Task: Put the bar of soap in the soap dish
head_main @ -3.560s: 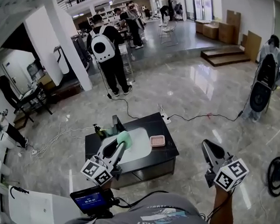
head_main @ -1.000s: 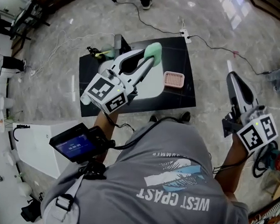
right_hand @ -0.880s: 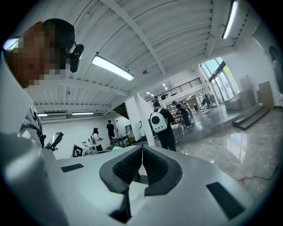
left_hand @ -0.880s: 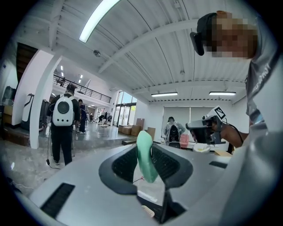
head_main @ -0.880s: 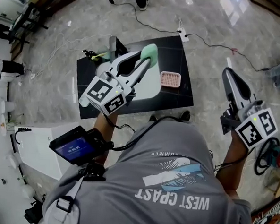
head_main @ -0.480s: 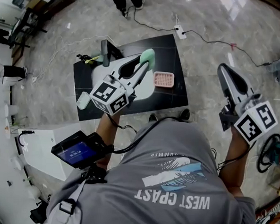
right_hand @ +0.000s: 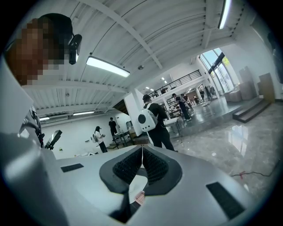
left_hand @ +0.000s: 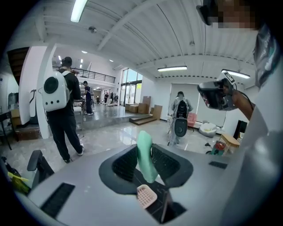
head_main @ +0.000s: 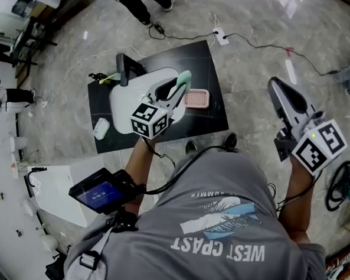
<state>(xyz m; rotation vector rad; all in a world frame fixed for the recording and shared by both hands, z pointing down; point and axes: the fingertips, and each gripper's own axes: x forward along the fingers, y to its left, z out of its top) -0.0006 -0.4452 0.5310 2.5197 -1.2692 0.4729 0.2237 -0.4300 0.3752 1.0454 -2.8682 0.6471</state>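
While clamping the green soap (left_hand: 145, 155) upright in the left fingers (left_hand: 121, 165), mid-frame above the pink dish (left_hand: 146, 197), probably needed to tip it flat, lower squarely, then release; right fingers (right_hand: 155, 167) closed, empty.

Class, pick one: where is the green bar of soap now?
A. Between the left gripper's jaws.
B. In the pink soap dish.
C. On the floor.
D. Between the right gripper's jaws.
A: the left gripper view shows the bar of soap clamped in the left gripper, and the soap dish empty.
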